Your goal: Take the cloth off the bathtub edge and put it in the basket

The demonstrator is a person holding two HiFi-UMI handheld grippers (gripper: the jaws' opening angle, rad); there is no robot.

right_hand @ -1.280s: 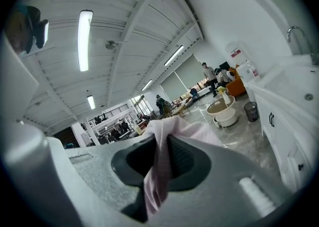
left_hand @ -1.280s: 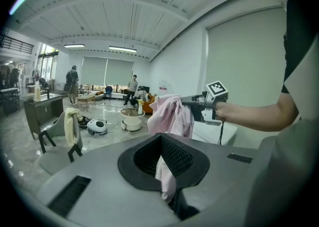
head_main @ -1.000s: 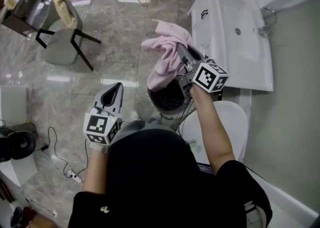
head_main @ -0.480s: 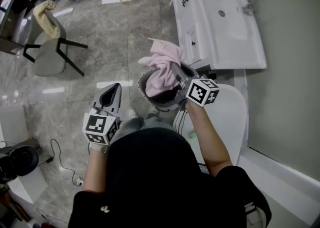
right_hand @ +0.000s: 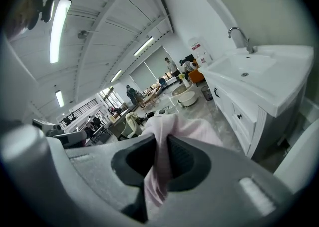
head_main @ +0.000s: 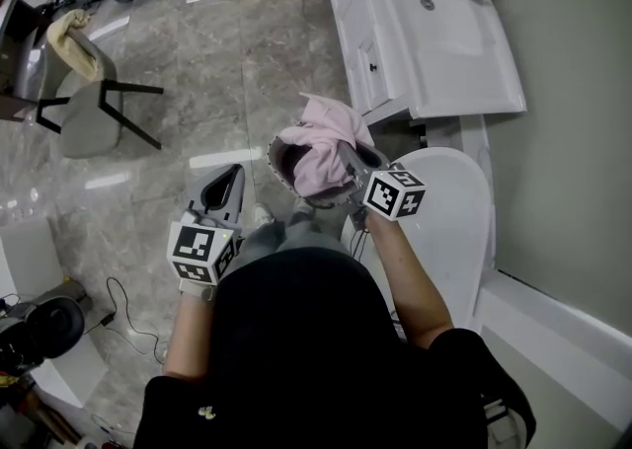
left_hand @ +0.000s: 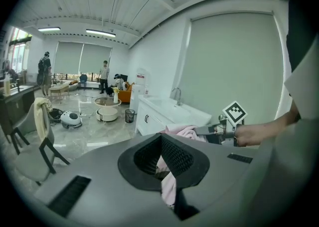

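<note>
The basket [head_main: 276, 157] is filling. A second ago the cloth [head_main: 321, 136] hung clear above it. Now the lower half of the cloth sits inside the dark tub, and the rest is heaped over the far rim. The right tongs [head_main: 348, 156] have dropped with it to rim level and are clamped on a fold of the pink fabric. The left tongs [head_main: 233, 175] have not shifted. They wait just beside the basket, jaws only a sliver apart, holding nothing.

To my eye the job is nearly done. What remains is letting go, and perhaps nudging in the part that overhangs.

As for what holds what, the sink [head_main: 449, 18] is bare and the toilet [head_main: 459, 220] has its lid down. The basket seems to hold only the cloth, though its bottom is too dark to see.
</note>
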